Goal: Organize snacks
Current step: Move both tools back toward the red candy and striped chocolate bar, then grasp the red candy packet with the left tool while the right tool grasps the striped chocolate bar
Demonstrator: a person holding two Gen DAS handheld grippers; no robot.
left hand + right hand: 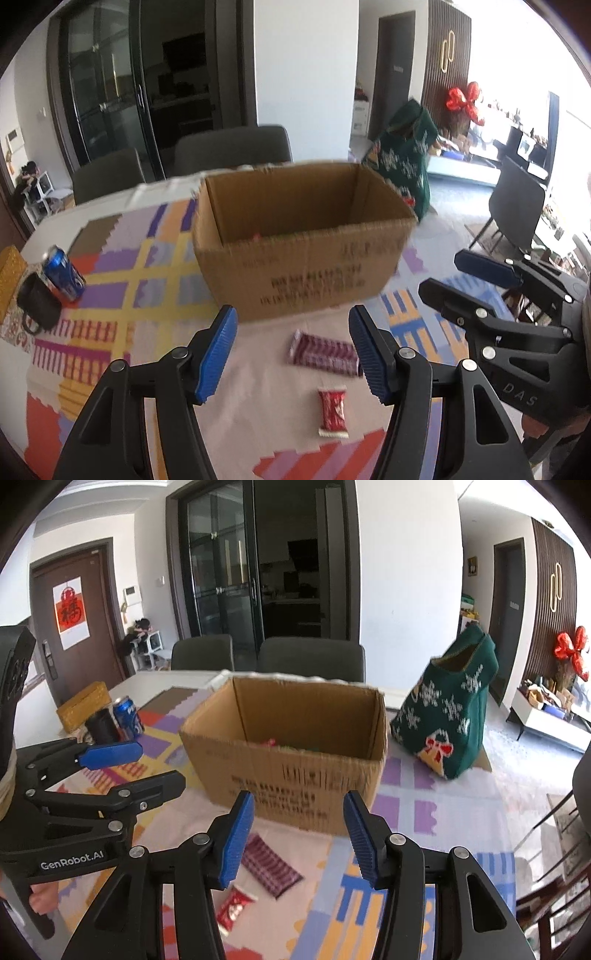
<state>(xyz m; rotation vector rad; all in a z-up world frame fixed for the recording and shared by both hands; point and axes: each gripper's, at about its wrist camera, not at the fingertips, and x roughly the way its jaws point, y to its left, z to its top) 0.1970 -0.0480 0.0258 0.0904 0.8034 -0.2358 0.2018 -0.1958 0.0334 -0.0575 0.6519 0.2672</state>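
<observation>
On the near part of the bench (258, 424), as the left wrist camera sees it, two loose snacks lie on the patterned cloth in front of the open cardboard box (306, 236): a maroon striped packet (321, 354) just short of the box's near wall, and a small red wrapper (332, 411) nearer still. The left tongs (291, 354) hang above them about half open with nothing between the blue pads, and the maroon packet shows through the gap, partly hidden behind the right pad. At the right edge the right tongs (465, 273) reach in, also empty. Far left stand a blue can (62, 273) and a black mug (37, 306), well apart from the snacks. In the right wrist view the right tongs (299, 834) stand moderately open and bare over the same cloth; the maroon striped packet (273, 867) lies near the left pad and the red wrapper (234, 908) below it, while the box (288, 746) already holds something colourful at its bottom. A green knitted bag (447, 716) sits to the right of the box. By my reading the step in hand is the approach to a pick — both tongs are free and aimed at the loose packets. The next move calls for lowering one pair so its pads straddle a flat packet, closing firmly, then lifting it over the near wall into the box.
</observation>
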